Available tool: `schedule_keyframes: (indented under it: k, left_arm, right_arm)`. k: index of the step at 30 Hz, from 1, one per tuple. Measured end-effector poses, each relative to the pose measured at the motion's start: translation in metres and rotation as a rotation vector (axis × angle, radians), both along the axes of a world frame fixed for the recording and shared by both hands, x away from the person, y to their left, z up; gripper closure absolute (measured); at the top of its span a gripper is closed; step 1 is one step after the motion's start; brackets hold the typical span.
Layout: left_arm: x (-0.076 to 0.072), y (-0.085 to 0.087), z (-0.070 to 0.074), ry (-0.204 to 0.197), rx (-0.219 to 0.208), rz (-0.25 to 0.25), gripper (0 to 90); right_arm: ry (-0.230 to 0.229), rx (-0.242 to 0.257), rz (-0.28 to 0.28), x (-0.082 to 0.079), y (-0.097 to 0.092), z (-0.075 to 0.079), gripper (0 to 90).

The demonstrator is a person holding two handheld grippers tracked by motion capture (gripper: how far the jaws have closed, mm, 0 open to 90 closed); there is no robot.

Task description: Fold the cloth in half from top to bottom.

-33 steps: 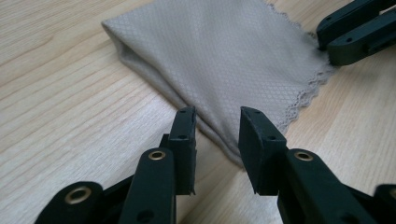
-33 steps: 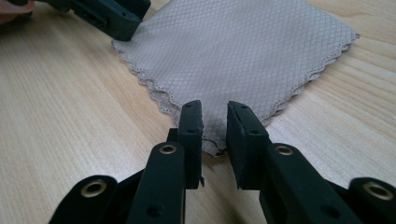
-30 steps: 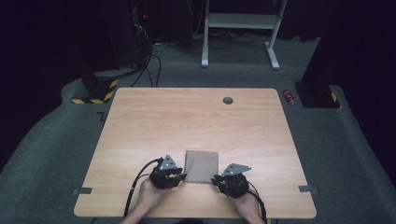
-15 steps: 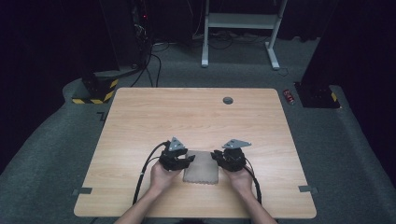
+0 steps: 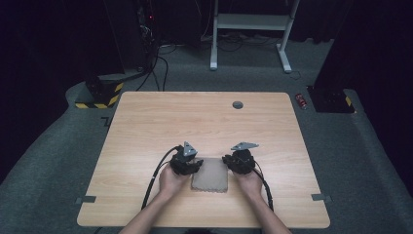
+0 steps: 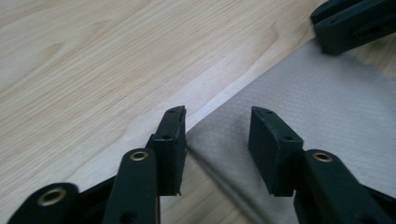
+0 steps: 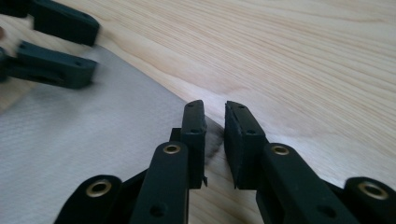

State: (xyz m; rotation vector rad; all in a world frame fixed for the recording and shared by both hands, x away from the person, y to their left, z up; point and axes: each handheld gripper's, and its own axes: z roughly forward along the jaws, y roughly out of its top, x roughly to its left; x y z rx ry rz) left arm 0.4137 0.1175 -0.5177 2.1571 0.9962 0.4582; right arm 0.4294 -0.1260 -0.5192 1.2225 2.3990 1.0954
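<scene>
One cloth [image 5: 210, 174]: grey-beige, folded to a rough square, lay flat near the front edge of the table [image 5: 146, 126], between the two grippers.

Two grippers, one in each hand. The left gripper [image 6: 217, 135] sat at the cloth's left far corner; its jaws had just been opening and stood apart at a middling gap, astride that corner, with the pads [image 6: 268, 140] not pressing on the fabric. From above the left gripper [image 5: 185, 165] touched the cloth's left edge. The right gripper [image 7: 215, 126] was at the right far corner, its jaws drawn narrow with a slim gap; the cloth's corner tip lay just at the inner jaw, and I could not tell whether any fabric was pinched. From above it [image 5: 238, 162] sat just beside the cloth's right edge.

Two cables, one trailing from each gripper toward the person. Two grey plates, one on top of each.

One table: pale wood grain, with one dark round grommet [image 5: 237, 105] near its far edge.

Room: grey carpet [image 5: 350, 161], dark surroundings, one white frame [image 5: 251, 22] behind, one yellow-and-black striped block [image 5: 100, 100] at far left, one small red thing [image 5: 302, 101] on the floor at far right.
</scene>
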Motion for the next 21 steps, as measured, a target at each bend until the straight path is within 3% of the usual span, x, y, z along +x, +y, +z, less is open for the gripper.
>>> schedule_keyframes:
  k: [4,7,13,14,16,19,21]
  left_arm:
    - [-0.003,0.008,0.000,0.009,-0.013,0.023,54.5]
    - [-0.013,0.012,0.003,0.010,-0.038,0.016,52.3]
    - [-0.031,0.017,-0.001,-0.007,0.004,-0.005,48.7]
    - [-0.031,0.020,-0.002,-0.013,-0.011,0.000,48.7]
    - [-0.029,0.023,-0.004,0.011,-0.039,0.010,47.0]
    - [-0.030,0.023,-0.002,0.005,-0.024,0.016,46.1]
    - [-0.033,0.025,0.001,0.007,-0.058,0.015,44.6]
  right_arm:
    - [-0.001,0.003,-0.006,0.000,-0.006,0.000,76.7]
    - [-0.008,0.010,-0.002,-0.005,-0.006,0.002,75.9]
    - [-0.040,-0.035,0.049,-0.020,-0.001,0.000,73.7]
    - [-0.045,-0.035,0.048,-0.021,-0.001,-0.001,73.6]
    - [-0.038,-0.021,0.044,-0.021,-0.003,-0.002,73.6]
    - [-0.041,-0.028,0.044,-0.021,-0.004,-0.001,72.8]
    - [-0.043,-0.006,0.040,-0.023,-0.007,0.002,71.8]
